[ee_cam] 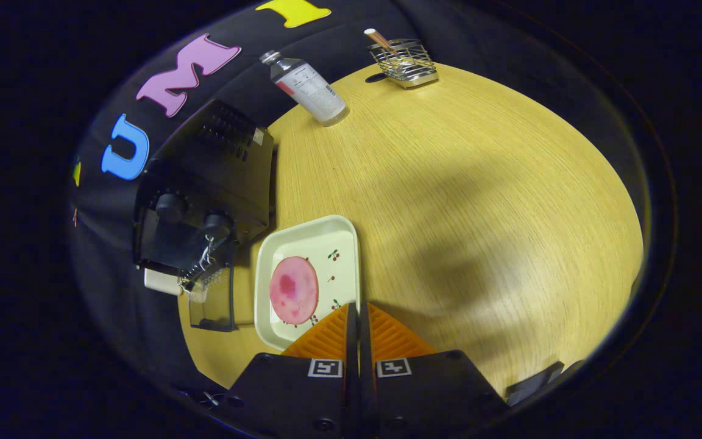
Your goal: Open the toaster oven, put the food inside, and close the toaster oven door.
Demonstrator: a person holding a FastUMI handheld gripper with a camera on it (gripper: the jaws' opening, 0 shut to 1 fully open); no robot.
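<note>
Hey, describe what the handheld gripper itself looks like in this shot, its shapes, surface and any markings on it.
The gripper has two wedge-shaped fingers with ribbed faces, tapering to a point and closed flat against each other. Each finger sits on a broad matte black block body with visible screws. On the front of each block is a small square black-and-white fiducial marker. No cables are visible.

Gripper held high, angled downward. Fingers pressed together side by side, tips meeting, no gap seen between them. Nothing gripped between the pads.
</note>
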